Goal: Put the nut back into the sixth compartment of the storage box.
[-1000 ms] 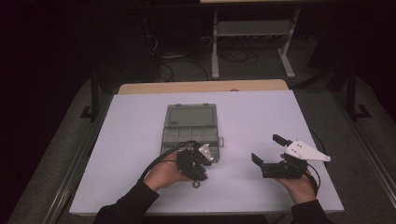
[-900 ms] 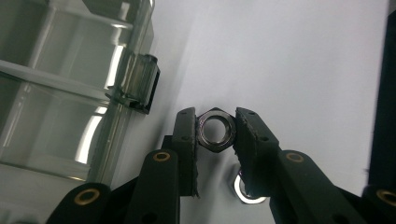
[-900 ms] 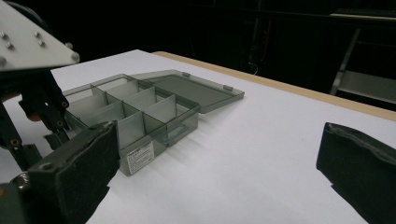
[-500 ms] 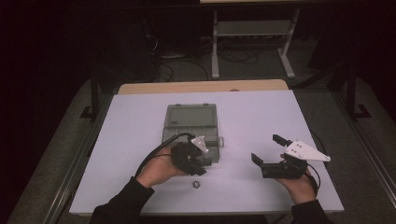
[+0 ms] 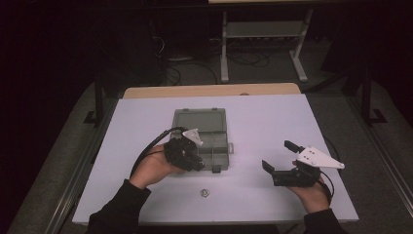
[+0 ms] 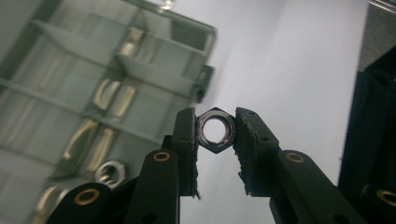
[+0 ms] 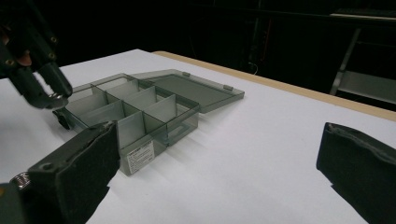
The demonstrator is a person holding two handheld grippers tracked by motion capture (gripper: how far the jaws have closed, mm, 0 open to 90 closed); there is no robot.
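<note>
Between left gripper (image 6: pixel 216 135) jaws, hex nut (image 6: pixel 215 130)

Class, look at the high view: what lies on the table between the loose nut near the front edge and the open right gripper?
Nothing: between the loose nut and the right gripper the table is bare in the high view.

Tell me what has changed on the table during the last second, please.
The left gripper rose from the table's near edge and moved forward to the compartment box, carrying a hex nut between its jaws. A second nut lies uncovered on the table. The right gripper, open, and the box stayed in place.
</note>
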